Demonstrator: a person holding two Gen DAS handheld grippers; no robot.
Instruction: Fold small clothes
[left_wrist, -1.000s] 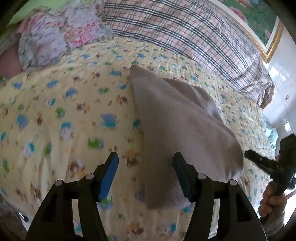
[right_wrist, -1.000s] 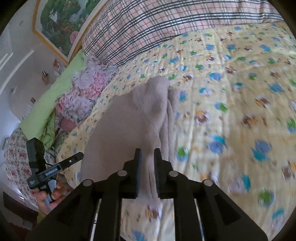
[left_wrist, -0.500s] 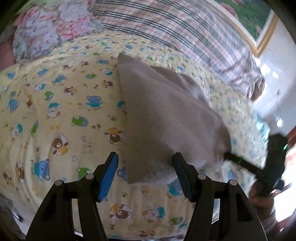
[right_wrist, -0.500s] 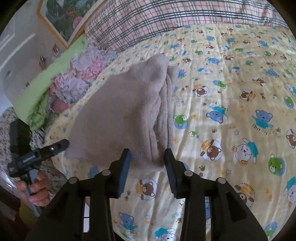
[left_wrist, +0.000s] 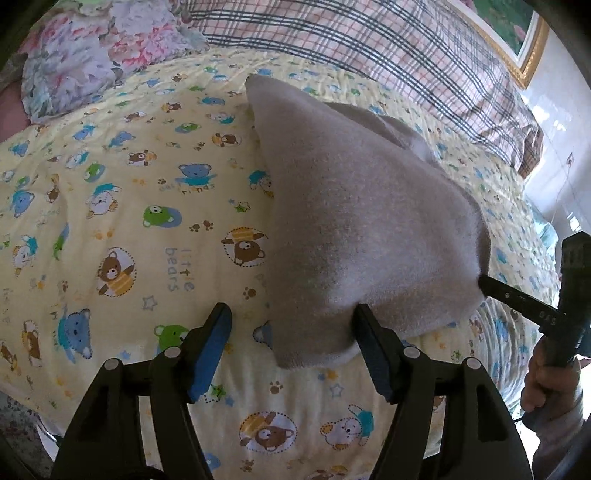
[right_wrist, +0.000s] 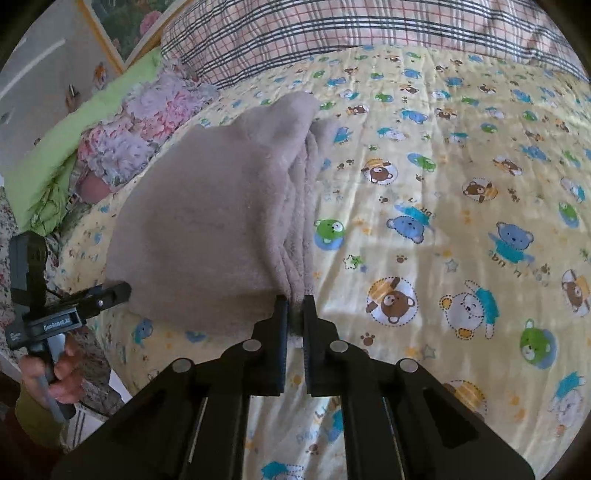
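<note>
A folded beige fleece garment (left_wrist: 362, 229) lies on the yellow bear-print bedspread (left_wrist: 140, 206). My left gripper (left_wrist: 291, 317) is open, its jaws wide apart around the garment's near left corner, touching nothing with its left pad. In the right wrist view my right gripper (right_wrist: 294, 306) is shut on the near right corner of the beige garment (right_wrist: 207, 221), where several layered edges meet. The left gripper (right_wrist: 110, 291) shows at the garment's left edge there, and the right gripper (left_wrist: 491, 286) shows at its right edge in the left wrist view.
A plaid pillow (left_wrist: 388, 44) and a floral cloth (left_wrist: 92, 55) lie at the head of the bed. A green cloth (right_wrist: 55, 155) sits beside the floral one. The bed's near edge runs just below both grippers. A framed picture (left_wrist: 517, 33) hangs on the wall.
My right gripper opened half a second ago and has now shut again on the garment's near corner. Both grippers have pulled back toward the bed's near edge. The left stays open.
</note>
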